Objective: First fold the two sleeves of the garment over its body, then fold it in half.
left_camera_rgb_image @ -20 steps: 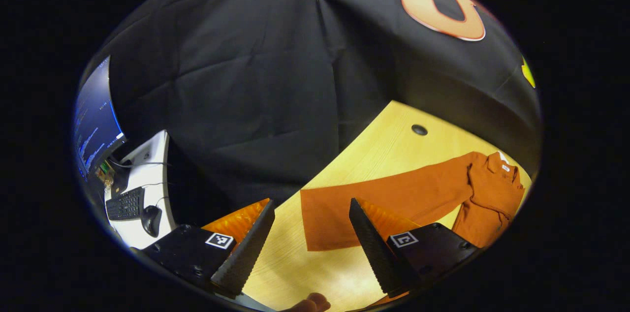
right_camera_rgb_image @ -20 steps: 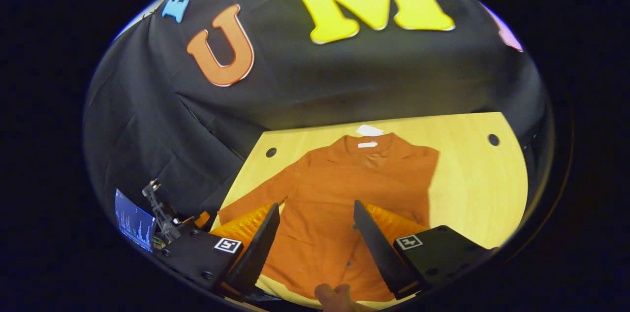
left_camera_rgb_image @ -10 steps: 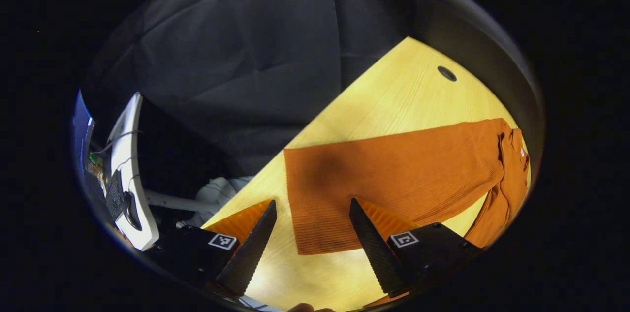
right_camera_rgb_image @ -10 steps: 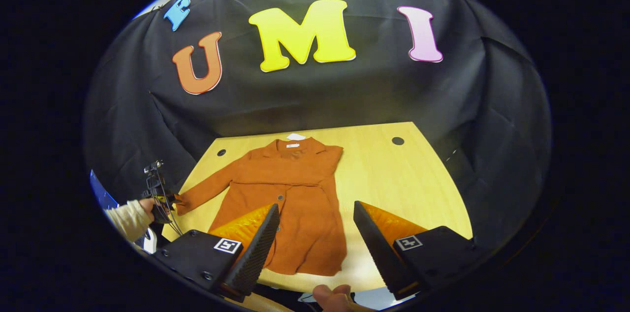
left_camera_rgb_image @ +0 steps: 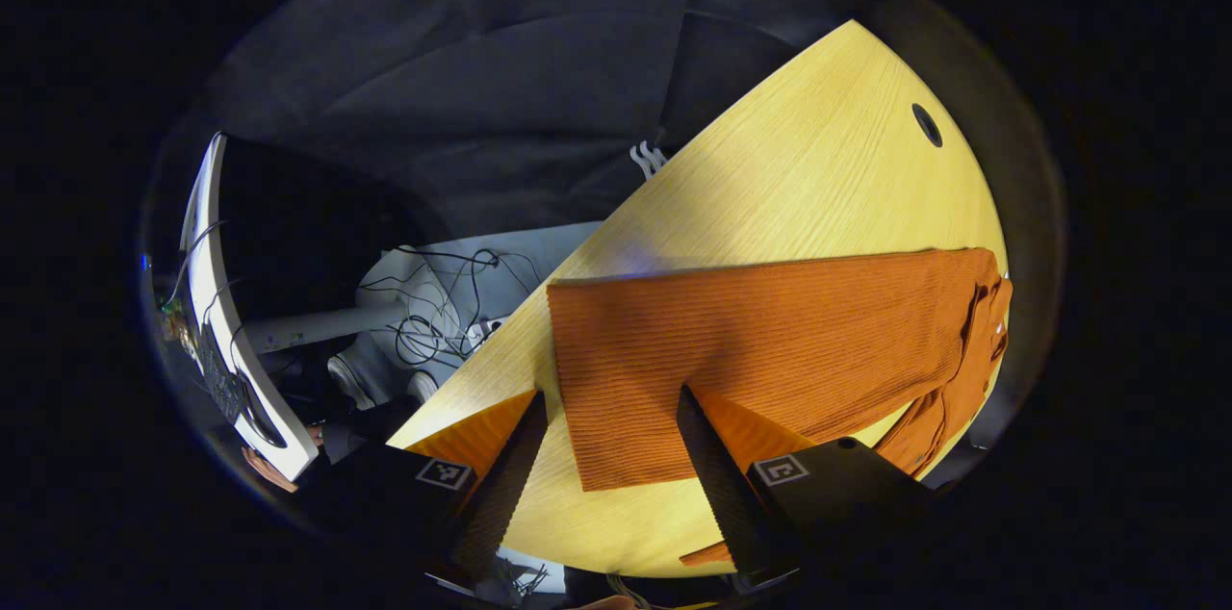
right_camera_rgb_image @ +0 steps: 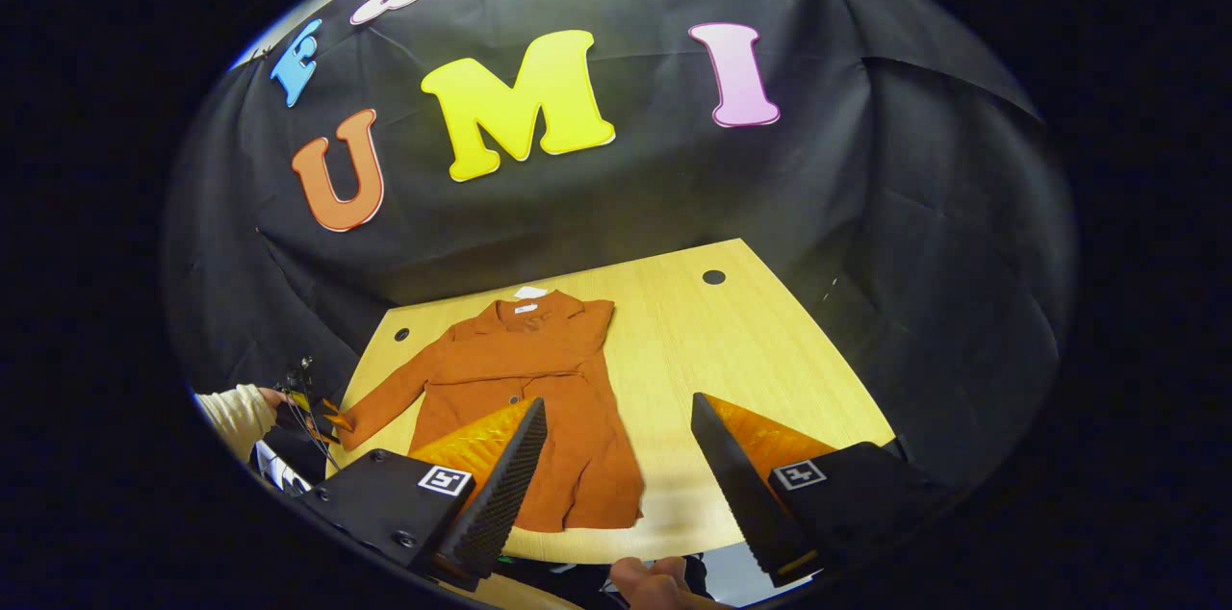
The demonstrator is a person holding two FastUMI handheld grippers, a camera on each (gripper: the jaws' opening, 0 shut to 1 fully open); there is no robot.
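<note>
Left gripper view was pointed down at the near corner of the wooden table [left_camera_rgb_image: 770,196], where the left gripper [left_camera_rgb_image: 602,456] was held released just above the cuff end of the sleeve [left_camera_rgb_image: 751,350], one finger on each side of that end and neither seen to press on it. Right gripper view was taken from farther back and higher: the right gripper [right_camera_rgb_image: 616,466] was held released and empty over the table's near edge, while the garment [right_camera_rgb_image: 529,408] was laid flat on the table's left half, collar toward the wall, one sleeve stretched out to the left where a sleeved hand [right_camera_rgb_image: 274,403] was seen holding the other gripper at the cuff.
</note>
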